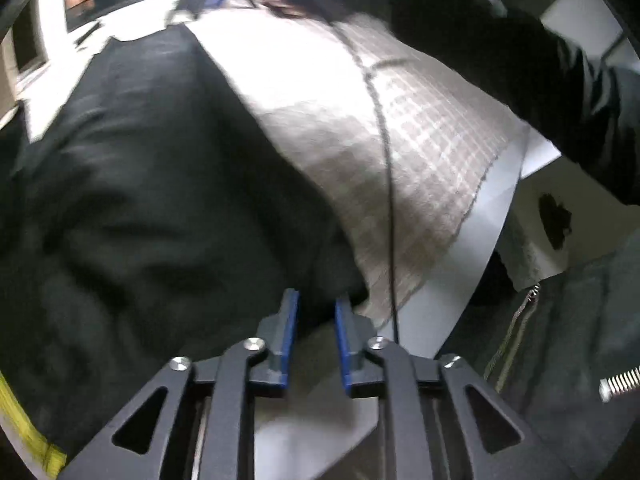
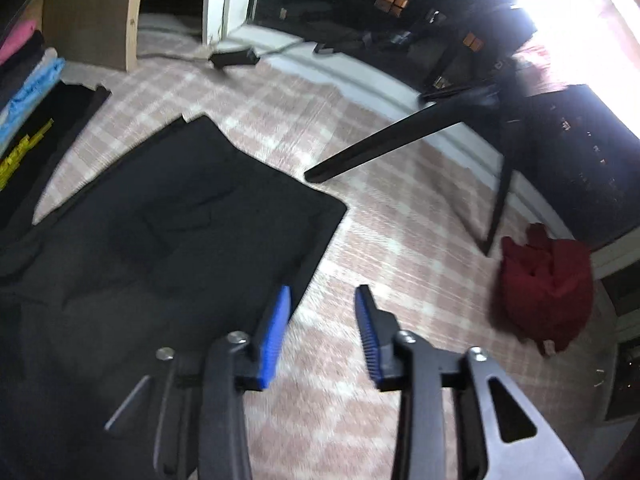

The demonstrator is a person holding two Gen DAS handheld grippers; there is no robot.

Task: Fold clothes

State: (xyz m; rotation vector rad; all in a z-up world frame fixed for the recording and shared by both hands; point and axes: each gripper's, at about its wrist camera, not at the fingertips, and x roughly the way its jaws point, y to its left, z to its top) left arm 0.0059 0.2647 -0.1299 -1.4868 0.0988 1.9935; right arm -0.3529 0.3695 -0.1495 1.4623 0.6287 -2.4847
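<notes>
Both grippers hang with jaws parted and empty, the left gripper (image 1: 316,312) and right gripper (image 2: 323,300) above a black garment (image 2: 168,232) on checked cloth (image 2: 400,240).

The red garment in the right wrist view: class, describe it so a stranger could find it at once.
Start on the pink-and-white checked cloth covering the surface. Follow it to its right edge, below the thin black stand legs. There lies a crumpled red fabric heap, the only red, unfolded piece, unlike the flat black garment.
</notes>
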